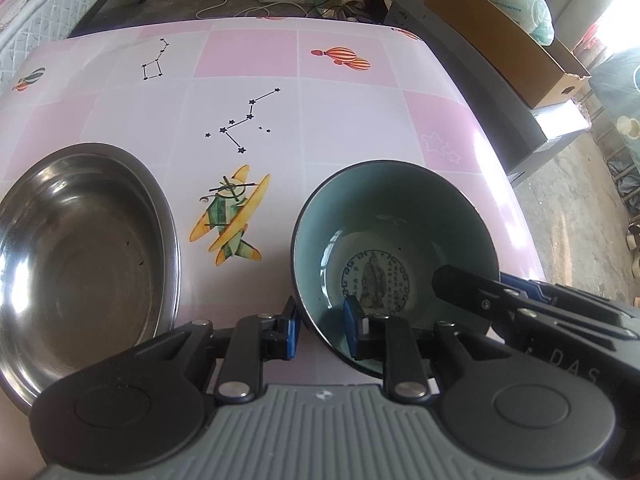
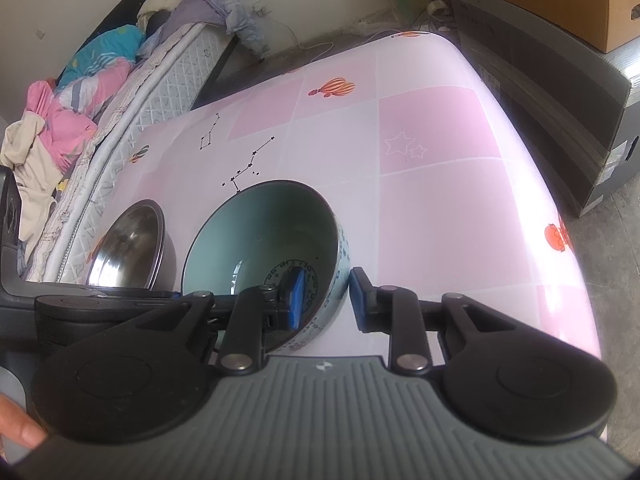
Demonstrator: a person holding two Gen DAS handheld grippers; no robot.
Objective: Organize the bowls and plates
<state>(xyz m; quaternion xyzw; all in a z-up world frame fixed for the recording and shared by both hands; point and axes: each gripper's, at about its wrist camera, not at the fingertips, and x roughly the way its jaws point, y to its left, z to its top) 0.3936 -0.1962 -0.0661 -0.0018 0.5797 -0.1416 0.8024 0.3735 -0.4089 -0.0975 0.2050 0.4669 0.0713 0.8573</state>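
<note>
A ceramic bowl (image 1: 400, 208), teal inside with a printed figure at its bottom, sits at the near middle of the pink table (image 1: 340, 128). My left gripper (image 1: 322, 328) straddles its near-left rim, one blue pad outside and one inside, shut on the wall. My right gripper (image 2: 326, 300) holds the opposite rim of the same bowl (image 2: 260, 224) in the same way, and shows in the left wrist view as well (image 1: 476, 280). A steel bowl (image 1: 80, 248) rests to the left, apart from both grippers, and appears in the right wrist view too (image 2: 128, 248).
The table's (image 2: 440, 200) rounded right edge drops to the floor beside a dark cabinet (image 2: 560, 100) bearing a cardboard box (image 1: 500, 40). A mattress piled with clothes (image 2: 120, 92) lines the table's left side. A person's thumb (image 2: 20, 428) shows at the lower left.
</note>
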